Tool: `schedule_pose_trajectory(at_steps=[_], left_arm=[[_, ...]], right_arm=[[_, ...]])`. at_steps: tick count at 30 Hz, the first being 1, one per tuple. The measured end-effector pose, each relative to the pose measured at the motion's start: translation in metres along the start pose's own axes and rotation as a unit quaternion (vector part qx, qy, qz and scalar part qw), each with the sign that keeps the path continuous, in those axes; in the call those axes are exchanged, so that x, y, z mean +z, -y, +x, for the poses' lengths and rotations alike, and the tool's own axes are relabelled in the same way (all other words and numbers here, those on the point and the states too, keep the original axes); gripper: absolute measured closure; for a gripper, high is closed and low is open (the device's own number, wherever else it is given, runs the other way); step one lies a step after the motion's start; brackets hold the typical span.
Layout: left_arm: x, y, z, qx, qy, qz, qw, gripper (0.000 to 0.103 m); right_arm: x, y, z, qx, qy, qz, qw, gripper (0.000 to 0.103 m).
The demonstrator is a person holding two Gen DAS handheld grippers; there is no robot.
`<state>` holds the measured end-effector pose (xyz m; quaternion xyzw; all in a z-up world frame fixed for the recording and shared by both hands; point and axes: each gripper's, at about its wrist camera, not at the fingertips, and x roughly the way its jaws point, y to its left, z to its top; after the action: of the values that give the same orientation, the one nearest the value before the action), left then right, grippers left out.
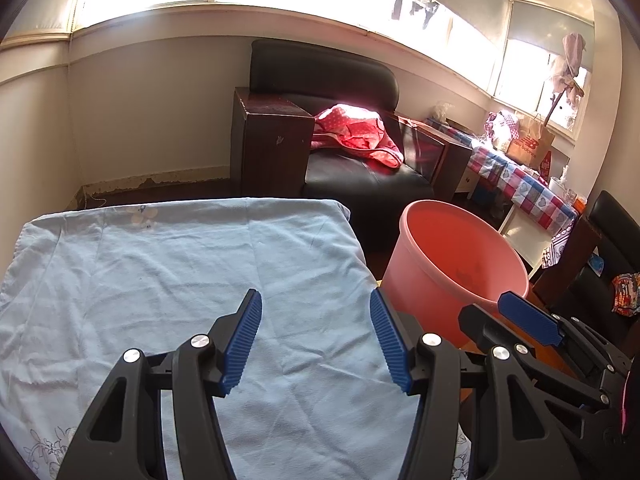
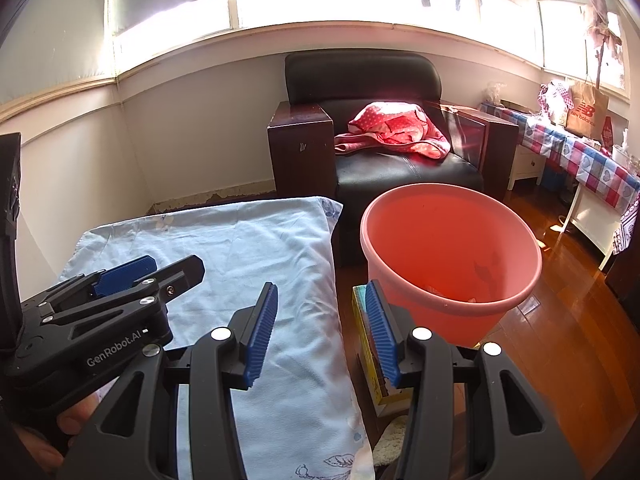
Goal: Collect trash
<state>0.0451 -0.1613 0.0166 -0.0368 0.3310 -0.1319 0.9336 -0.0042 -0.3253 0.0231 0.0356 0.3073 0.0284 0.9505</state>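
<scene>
Pretty sunny room: a long band of windows (image 2: 312, 0) runs from 9 to 3 o'clock, blown out with daylight above cream walls (image 2: 192, 128). At 12 o'clock sits 1 black leather armchair (image 2: 400, 168) with a red spotted cloth (image 2: 396, 128) on it. A side table in checked cloth (image 2: 592, 164) stands at 2 o'clock on glossy wood floor (image 2: 560, 280).

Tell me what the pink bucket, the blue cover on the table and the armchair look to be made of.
Pink bucket: apparently moulded plastic, smooth, slightly translucent where light glows through the wall, rolled rim.
Blue cover: woven cloth, likely cotton, matte, creased, with a faint printed flower pattern.
Armchair: black leather or imitation, which I cannot tell; glossy seat with a stitched seam, plus dark lacquered wood arms.
</scene>
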Motion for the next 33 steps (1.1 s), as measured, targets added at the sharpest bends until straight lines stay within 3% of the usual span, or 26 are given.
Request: schedule_pose_trajectory(at_steps=[33], left_arm=[[-0.004,0.000,0.013,-0.002,-0.016,0.001,0.9999,0.048]], right_arm=[[-0.001,0.002,0.009,0.000,-0.011,0.001,1.000,0.056]])
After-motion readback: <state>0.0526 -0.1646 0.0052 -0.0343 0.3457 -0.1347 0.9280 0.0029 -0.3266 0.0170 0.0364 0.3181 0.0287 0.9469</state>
